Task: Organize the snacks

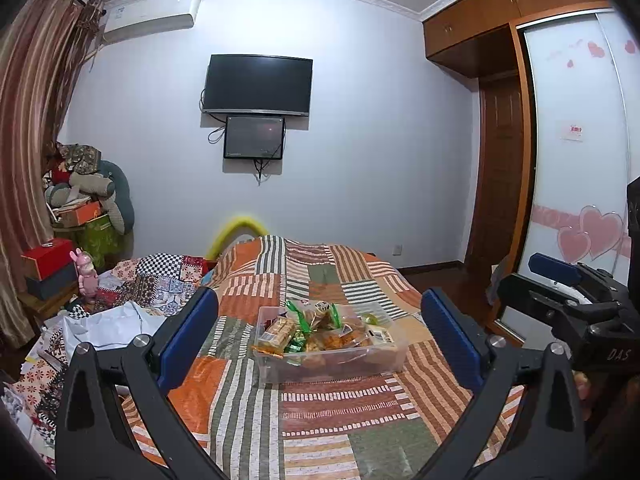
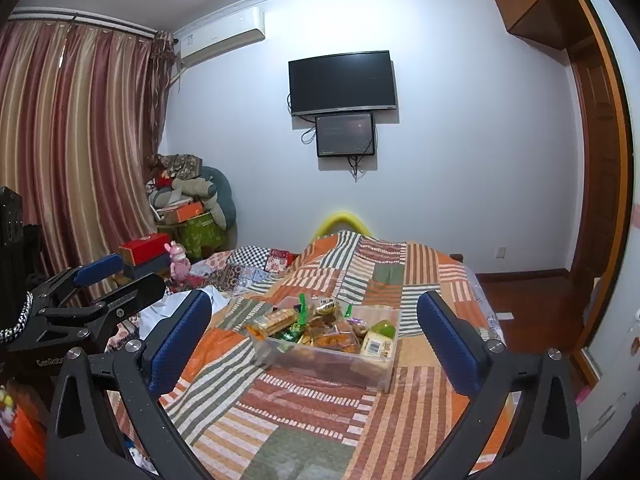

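Observation:
A clear plastic box (image 1: 394, 356) full of wrapped snacks (image 1: 320, 330) sits on the striped patchwork bedspread (image 1: 320, 420). It also shows in the right wrist view (image 2: 380, 372), with snacks (image 2: 320, 332) heaped in it. My left gripper (image 1: 320, 320) is open and empty, held above the bed short of the box. My right gripper (image 2: 316, 320) is open and empty, also short of the box. Each gripper shows at the edge of the other's view: the right one (image 1: 560, 276) and the left one (image 2: 116, 276), both with jaws apart.
Loose white sheets and patterned cloths (image 1: 112, 320) lie on the bed's left side. A pink rabbit figure (image 1: 86, 276) and red box (image 1: 48, 258) stand on a side table. A TV (image 1: 258, 84) hangs on the far wall. A wardrobe (image 1: 576, 160) is right.

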{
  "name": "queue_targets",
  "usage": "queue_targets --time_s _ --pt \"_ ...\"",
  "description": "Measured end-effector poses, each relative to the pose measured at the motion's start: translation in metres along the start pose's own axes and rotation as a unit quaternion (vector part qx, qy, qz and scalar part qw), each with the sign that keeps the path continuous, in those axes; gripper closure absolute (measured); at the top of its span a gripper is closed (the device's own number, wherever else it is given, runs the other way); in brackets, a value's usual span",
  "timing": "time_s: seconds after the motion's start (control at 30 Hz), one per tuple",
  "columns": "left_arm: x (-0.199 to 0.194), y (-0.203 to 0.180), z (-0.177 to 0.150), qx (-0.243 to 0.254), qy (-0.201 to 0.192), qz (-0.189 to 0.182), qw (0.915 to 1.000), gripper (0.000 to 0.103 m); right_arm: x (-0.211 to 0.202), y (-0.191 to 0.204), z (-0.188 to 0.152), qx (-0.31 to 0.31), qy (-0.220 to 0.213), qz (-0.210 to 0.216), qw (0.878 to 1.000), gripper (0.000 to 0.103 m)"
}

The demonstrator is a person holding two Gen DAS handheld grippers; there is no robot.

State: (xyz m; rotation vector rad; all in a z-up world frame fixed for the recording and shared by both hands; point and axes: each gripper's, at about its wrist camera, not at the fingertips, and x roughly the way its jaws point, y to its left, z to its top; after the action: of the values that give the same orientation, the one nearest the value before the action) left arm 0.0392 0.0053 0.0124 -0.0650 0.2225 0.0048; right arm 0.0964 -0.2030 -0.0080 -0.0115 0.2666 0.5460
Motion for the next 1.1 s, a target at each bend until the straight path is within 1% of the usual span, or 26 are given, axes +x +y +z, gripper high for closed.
queue_targets --time_s 0.3,0.47,0.77,1.1 --pt "0.000 0.000 -0.002 -0.002 0.001 0.002 1.0000 0.000 -0.001 -0.002 -0.003 0.011 0.004 -0.002 1.000 0.000" --pt "0.000 0.000 -0.002 -0.002 0.001 0.002 1.0000 0.000 -0.001 -0.002 -0.003 0.009 0.004 -0.012 1.000 0.000" --pt "-0.001 -0.004 -0.002 0.002 -0.001 -0.001 1.0000 0.000 -0.009 -0.004 -0.001 0.017 -0.007 -0.023 1.000 0.000" --pt "-0.004 -0.007 -0.002 0.002 -0.004 0.000 1.0000 0.000 -0.016 -0.002 0.002 0.013 -0.013 -0.035 0.999 0.000"
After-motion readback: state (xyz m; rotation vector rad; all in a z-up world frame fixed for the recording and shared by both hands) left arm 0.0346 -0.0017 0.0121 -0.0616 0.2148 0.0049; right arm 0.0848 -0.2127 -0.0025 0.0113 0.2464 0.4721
